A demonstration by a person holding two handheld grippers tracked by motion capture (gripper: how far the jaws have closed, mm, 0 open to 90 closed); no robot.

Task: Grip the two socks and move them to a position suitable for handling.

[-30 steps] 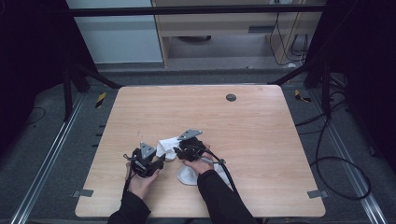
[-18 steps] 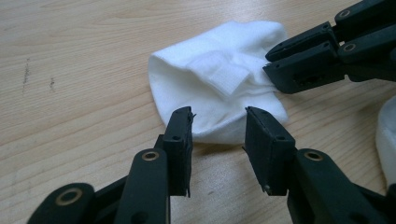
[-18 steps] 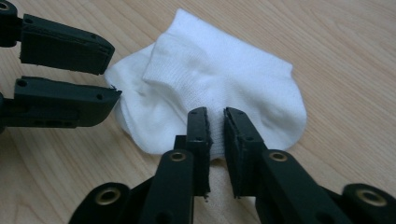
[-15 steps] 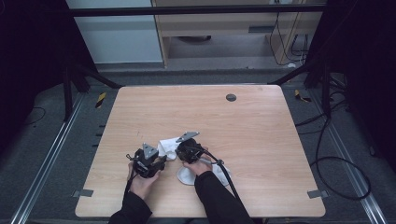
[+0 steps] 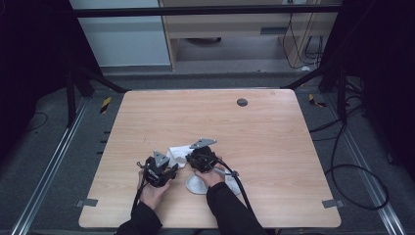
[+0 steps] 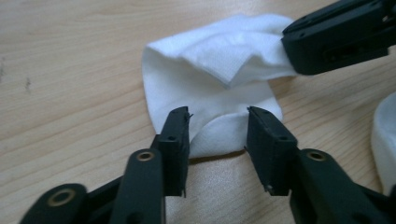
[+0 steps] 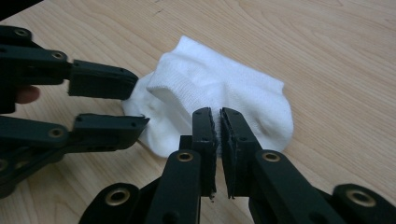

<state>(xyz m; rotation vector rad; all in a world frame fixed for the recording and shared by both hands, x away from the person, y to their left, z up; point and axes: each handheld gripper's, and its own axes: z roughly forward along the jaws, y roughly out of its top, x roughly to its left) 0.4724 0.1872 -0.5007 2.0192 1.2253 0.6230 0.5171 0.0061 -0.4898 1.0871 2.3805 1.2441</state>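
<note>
Right gripper (image 7: 218, 116) pinches the sock's (image 7: 233, 88) edge, jaws nearly together. Left gripper (image 6: 218, 122), jaws closing, straddles the sock's end, not pressing. High view adds a second sock (image 5: 195, 184) beneath the right hand.

I work in what looks like a lab: a bare wooden tabletop (image 5: 274, 132) stands on grey carpet inside a dark metal frame (image 5: 78, 81), floor rails (image 5: 46, 169) run past its left and right edges, and loose cables (image 5: 352, 161) trail beyond its right edge.

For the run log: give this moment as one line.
right gripper: shut on sock | left gripper: open, closing around sock edge | table: second sock
</note>
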